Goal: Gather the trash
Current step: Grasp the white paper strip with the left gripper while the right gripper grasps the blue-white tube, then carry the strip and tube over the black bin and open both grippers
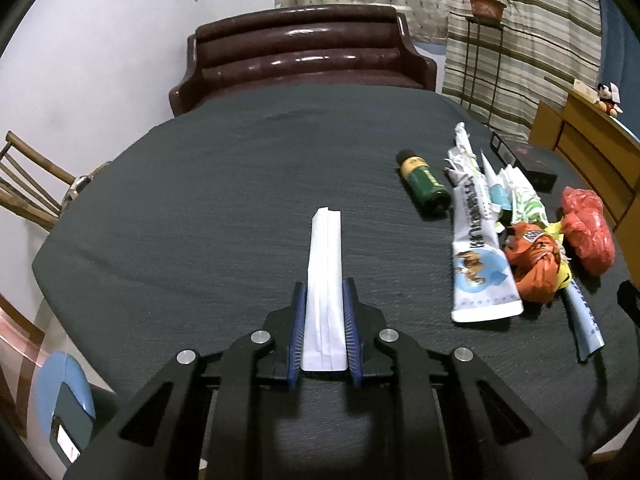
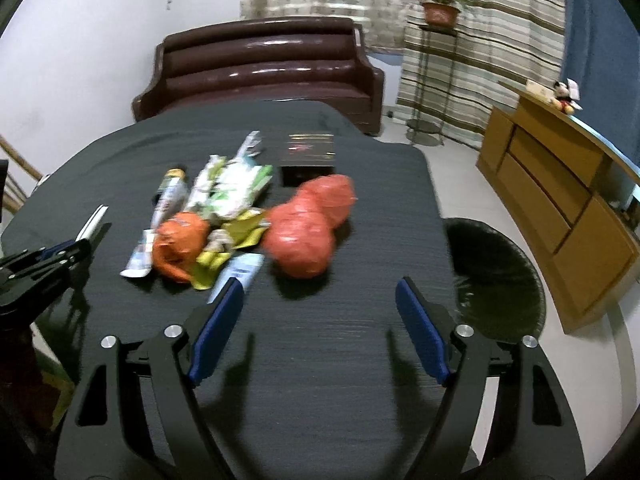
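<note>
Black two-finger left gripper (image 1: 325,322) with blue pads sits nearest the left wrist lens, clenched on a long folded white paper sleeve (image 1: 325,280) that runs straight out toward 12 o'clock over the dark grey table (image 1: 200,208); the pads press both long edges near its rear end, so most of its length sticks out unsupported. To do this step well, judging from the frames: keep the clamp firm, lift the sleeve clear of the cloth before swinging, and carry it low toward the black round bin (image 2: 500,276), which the right wrist view shows just off the table edge at about 3 o'clock. The thin paper will likely flop or slide if swung fast. Right gripper (image 2: 320,320) is released, jaws wide with nothing between them, hovering over bare cloth; the crumpled red plastic bag (image 2: 308,228) lies near, at 12 o'clock from it, and looks like the easiest next grab, being bulky and soft. Just left of that, at 11 o'clock, sits the rest of the trash pile: a crushed orange wrapper (image 2: 180,240), yellow scraps (image 2: 224,248), white and green wrappers (image 2: 228,188) and a flattened white tube (image 1: 478,256). From the left gripper the pile lies at 2 o'clock, well apart, with a small green bottle (image 1: 424,182) on its side just beside the pile. Right wrist view is motion-blurred, so fine contact there is hard to judge.
</note>
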